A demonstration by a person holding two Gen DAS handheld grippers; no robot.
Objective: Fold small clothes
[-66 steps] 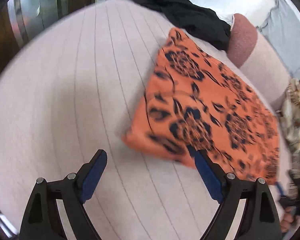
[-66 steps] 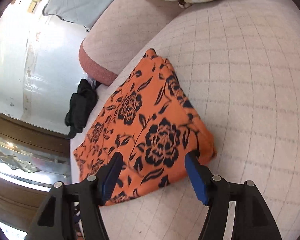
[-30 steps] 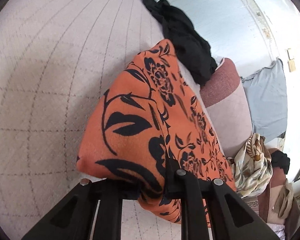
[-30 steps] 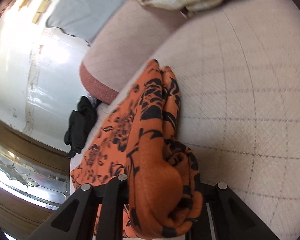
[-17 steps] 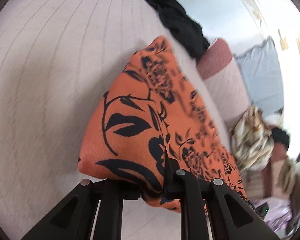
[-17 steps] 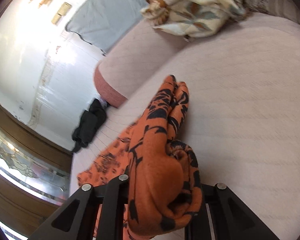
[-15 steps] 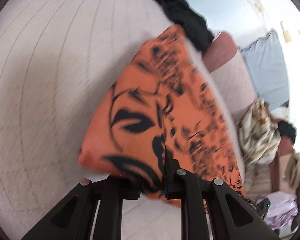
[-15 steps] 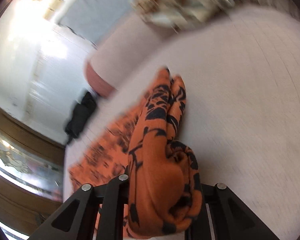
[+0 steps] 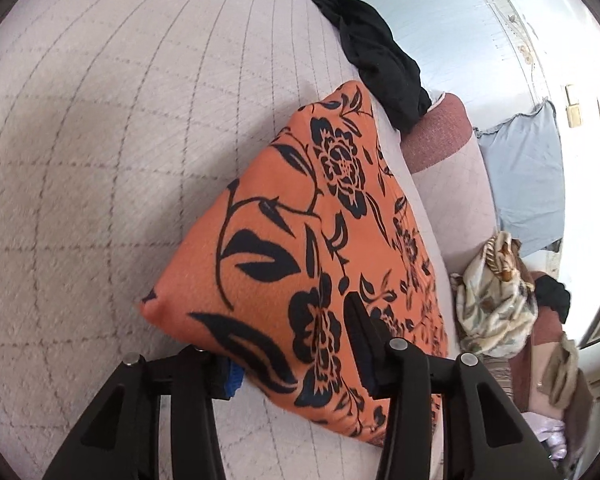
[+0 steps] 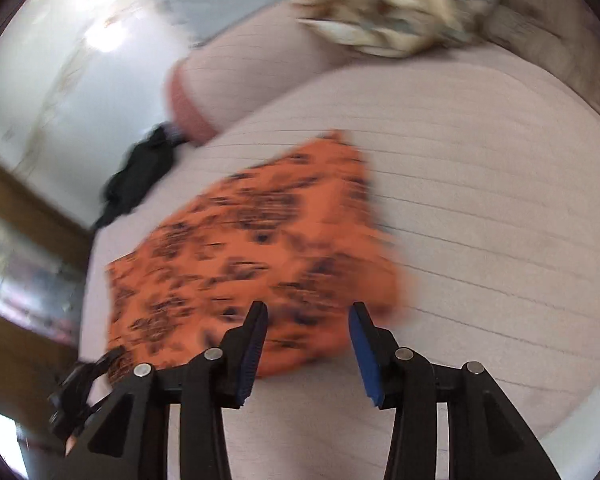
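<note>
Both tools have just been opening. The left tool (image 9: 296,344) has its jaws parted with a corner of the orange floral cloth (image 9: 300,248) lying between them; I can't tell whether the pads still pinch it. The right tool (image 10: 306,344) hangs open with nothing between its jaws, low in its blurred frame, the cloth just beyond its tips. The cloth lies flat on the quilted bed (image 9: 100,140), mid-frame in both views, folded into a compact wedge, so this fold looks laid down; perhaps one more fold or a tidy-up remains. Around it: a black garment (image 9: 376,52) at top centre, a cream patterned bundle (image 9: 496,304) at right, likely waiting. Nothing blocks the cloth.
</note>
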